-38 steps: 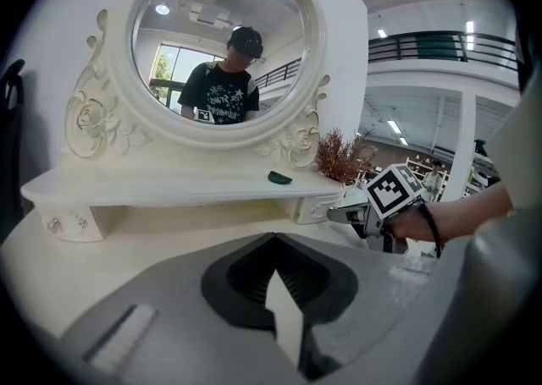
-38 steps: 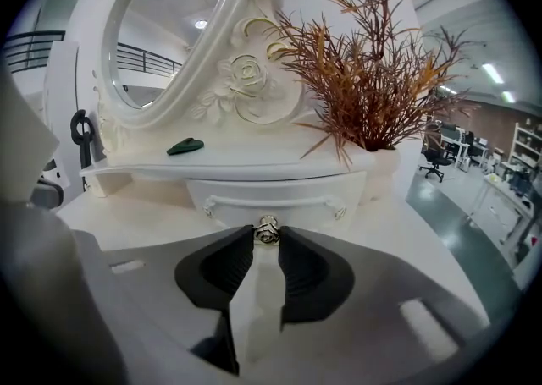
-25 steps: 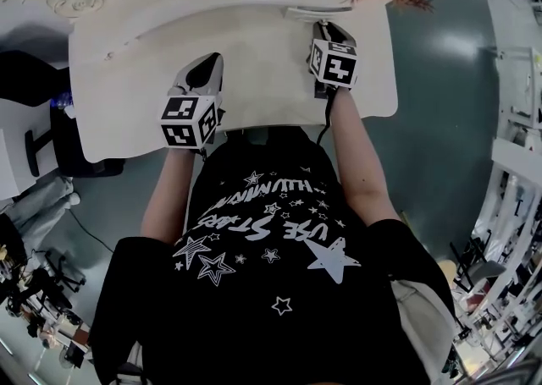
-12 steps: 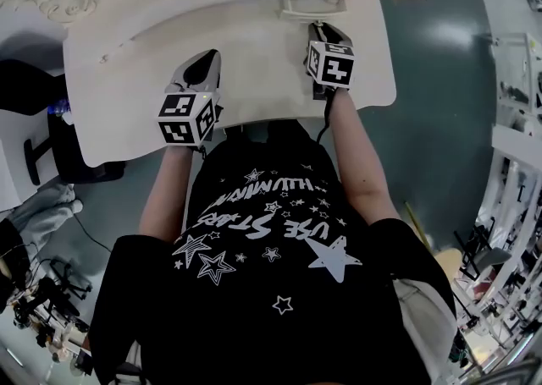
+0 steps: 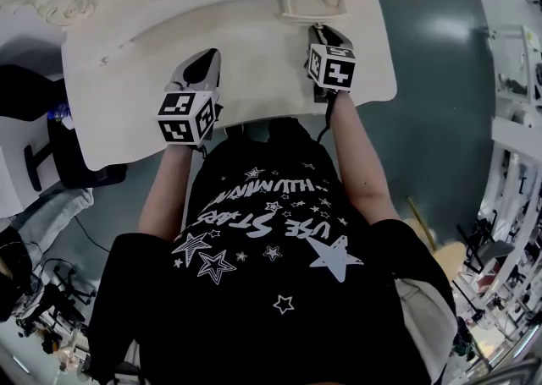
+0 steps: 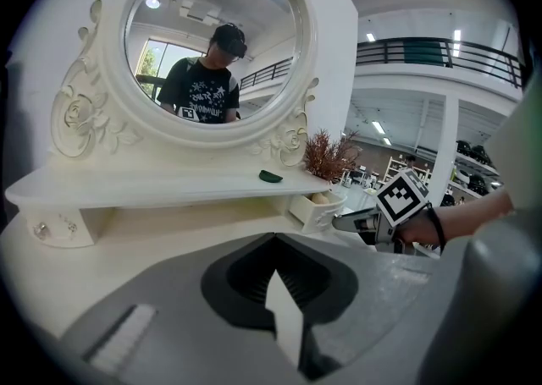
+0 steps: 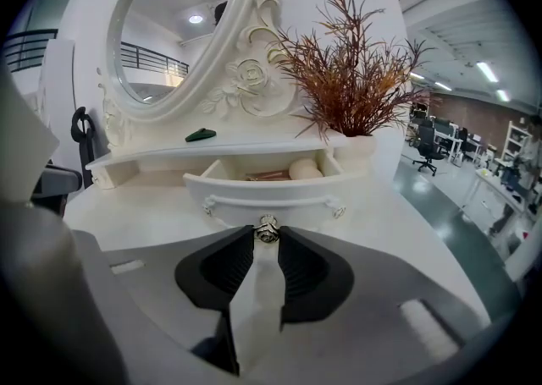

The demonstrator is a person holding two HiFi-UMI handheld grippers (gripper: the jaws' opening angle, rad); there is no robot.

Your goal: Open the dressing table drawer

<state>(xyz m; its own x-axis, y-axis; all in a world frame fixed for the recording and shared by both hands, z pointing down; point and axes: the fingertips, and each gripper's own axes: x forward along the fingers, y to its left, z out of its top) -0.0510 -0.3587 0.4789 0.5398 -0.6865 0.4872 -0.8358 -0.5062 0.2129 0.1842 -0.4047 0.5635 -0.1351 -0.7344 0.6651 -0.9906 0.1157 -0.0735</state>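
Note:
The white dressing table (image 5: 135, 79) carries a small drawer (image 7: 269, 195) under its shelf at the right, and the drawer stands pulled out. Inside it lie a pale round item (image 7: 305, 170) and a coppery object. My right gripper (image 7: 268, 234) is shut on the drawer's metal knob (image 7: 268, 227); the head view has this gripper (image 5: 326, 34) right in front of the drawer (image 5: 312, 8). My left gripper (image 6: 273, 239) is shut on nothing and hovers over the tabletop, left of the drawer (image 6: 320, 206). In the head view it (image 5: 206, 60) sits mid-table.
An oval mirror (image 6: 212, 36) in a carved frame rises behind the shelf. A dried reddish plant (image 7: 351, 79) stands in a white pot at the right end, and a small green object (image 7: 201, 134) lies on the shelf. A second small drawer (image 6: 59, 227) sits at the left.
The drawer appears to have slid a little farther out with my right gripper on its knob. The left gripper has barely shifted.

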